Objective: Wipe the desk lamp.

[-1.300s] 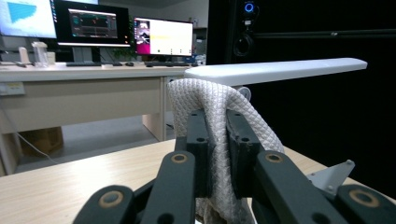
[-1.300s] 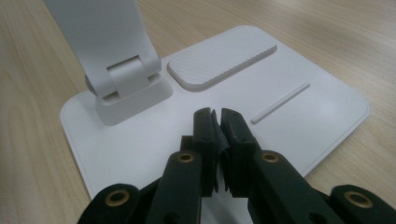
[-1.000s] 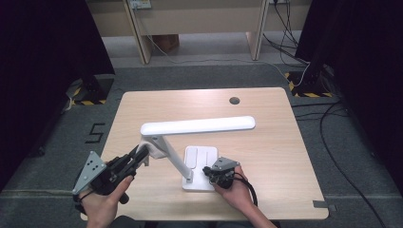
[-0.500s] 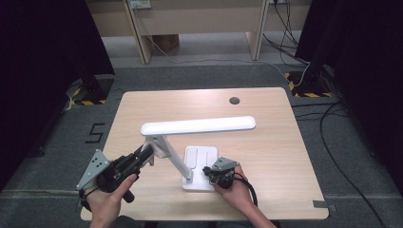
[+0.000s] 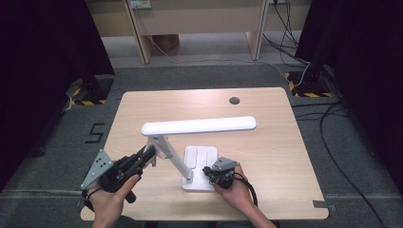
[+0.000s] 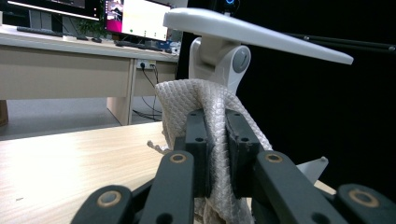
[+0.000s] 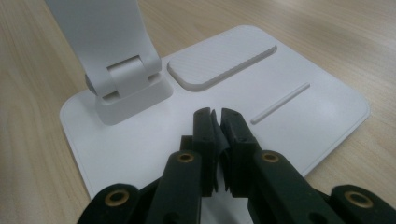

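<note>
We note the left gripper (image 6: 215, 140) clamped tight on a white cloth (image 6: 187, 105) beside the desk lamp (image 5: 198, 125) arm's joint, the right gripper (image 7: 215, 122) closed, tips resting on the lamp's base (image 7: 317, 112) on the table (image 5: 266, 156).

We are seeing a white cloth (image 6: 187, 105) with a scale-like weave showing between the black left claw (image 6: 215, 135), a plain white lamp (image 5: 199, 126) rising beyond it, over a pale wood-grain table (image 5: 266, 147).
</note>
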Motion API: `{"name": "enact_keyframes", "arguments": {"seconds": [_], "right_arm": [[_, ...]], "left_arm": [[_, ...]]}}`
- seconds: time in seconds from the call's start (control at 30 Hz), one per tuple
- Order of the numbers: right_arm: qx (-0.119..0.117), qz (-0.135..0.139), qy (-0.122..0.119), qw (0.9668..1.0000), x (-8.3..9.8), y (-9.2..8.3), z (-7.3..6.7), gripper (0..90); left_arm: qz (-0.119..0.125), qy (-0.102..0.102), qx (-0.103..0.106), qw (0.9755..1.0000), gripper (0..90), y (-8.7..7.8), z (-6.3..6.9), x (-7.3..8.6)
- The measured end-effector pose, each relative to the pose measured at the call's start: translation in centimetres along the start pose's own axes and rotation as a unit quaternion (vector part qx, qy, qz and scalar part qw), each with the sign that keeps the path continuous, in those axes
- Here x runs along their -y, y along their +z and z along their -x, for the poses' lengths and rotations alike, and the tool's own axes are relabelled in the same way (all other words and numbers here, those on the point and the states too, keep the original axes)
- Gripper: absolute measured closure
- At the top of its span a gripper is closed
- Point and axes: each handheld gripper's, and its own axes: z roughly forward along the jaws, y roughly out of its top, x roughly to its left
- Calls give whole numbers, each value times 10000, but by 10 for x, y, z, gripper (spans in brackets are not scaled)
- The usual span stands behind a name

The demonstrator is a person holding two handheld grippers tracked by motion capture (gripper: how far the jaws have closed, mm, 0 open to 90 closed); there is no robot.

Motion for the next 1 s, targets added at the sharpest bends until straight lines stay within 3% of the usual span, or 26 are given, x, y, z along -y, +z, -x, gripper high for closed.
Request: {"name": "enact_keyframes", "arguments": {"seconds": [0.8, 1.0], "right_arm": [[11, -3, 13, 10000, 0, 0, 0, 852], [11, -3, 14, 10000, 0, 0, -1, 852]], "left_arm": [[-242, -59, -32, 9997, 814, 7, -1, 18], [-271, 11, -60, 9996, 813, 7, 0, 19]]}}
